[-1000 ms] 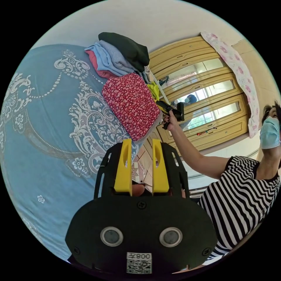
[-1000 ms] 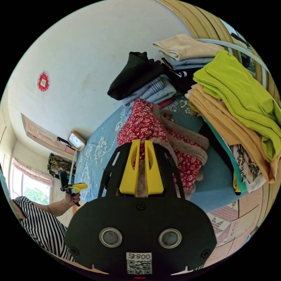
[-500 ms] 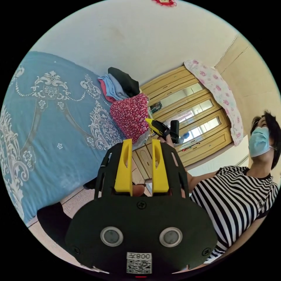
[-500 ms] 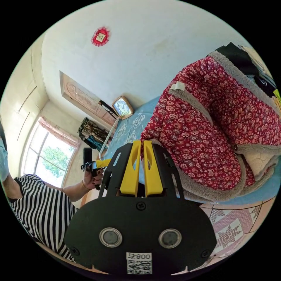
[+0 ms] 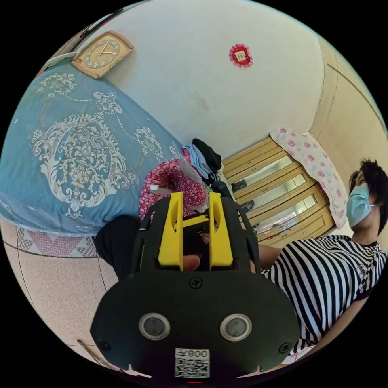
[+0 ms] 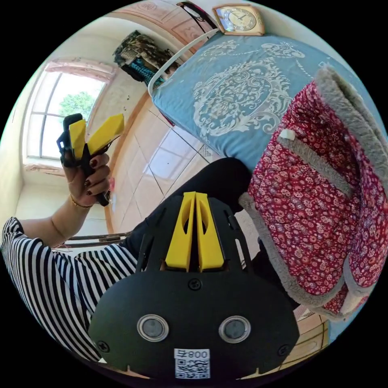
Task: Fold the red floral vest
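Red floral vest (image 6: 323,194) beside right tool (image 6: 195,202) — jaws together, untouched.

The right gripper (image 6: 195,204) has its yellow jaws pressed together with nothing between them. Just beside it hangs the red floral vest (image 6: 323,210), fleece lining edging it, off the side of the blue patterned bedspread (image 6: 238,93). The left gripper (image 6: 95,131), jaws spread, is held in a hand (image 6: 89,178) near the window (image 6: 60,117). A clock (image 6: 239,18) leans at the bed's far side.
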